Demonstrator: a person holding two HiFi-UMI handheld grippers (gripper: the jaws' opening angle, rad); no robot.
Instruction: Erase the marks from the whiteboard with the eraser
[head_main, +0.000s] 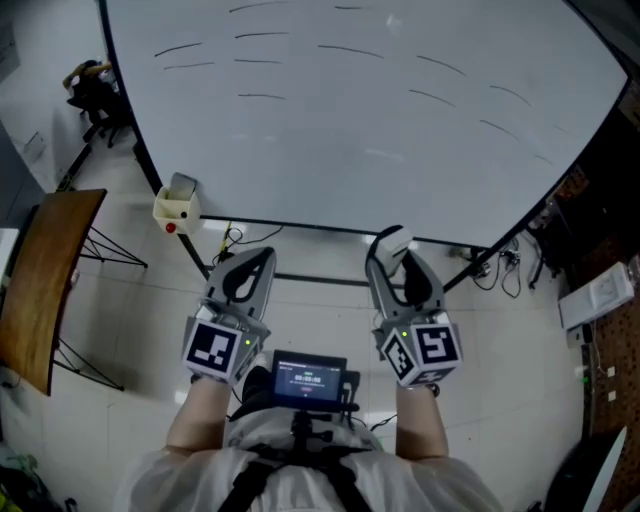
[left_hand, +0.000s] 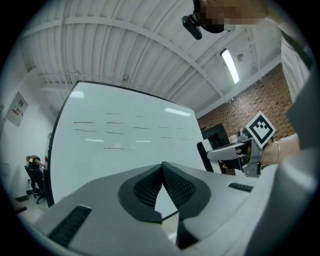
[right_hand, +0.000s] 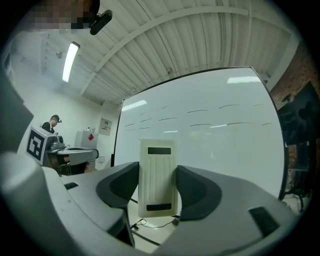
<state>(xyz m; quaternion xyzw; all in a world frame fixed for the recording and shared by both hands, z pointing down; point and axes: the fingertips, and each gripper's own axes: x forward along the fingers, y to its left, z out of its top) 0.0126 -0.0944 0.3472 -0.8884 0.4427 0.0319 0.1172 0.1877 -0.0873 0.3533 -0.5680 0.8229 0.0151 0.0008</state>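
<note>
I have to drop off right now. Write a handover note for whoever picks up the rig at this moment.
Grippers: the left tongs are shut and empty. The right tongs are shut on the eraser, which stands upright between them.
Things: the whiteboard is ahead, and the eraser is not touching it.
Done: the eraser is in hand.
Left: short dark marks run in rows across the board's upper part. Bring the eraser to the board and wipe them all.
</note>
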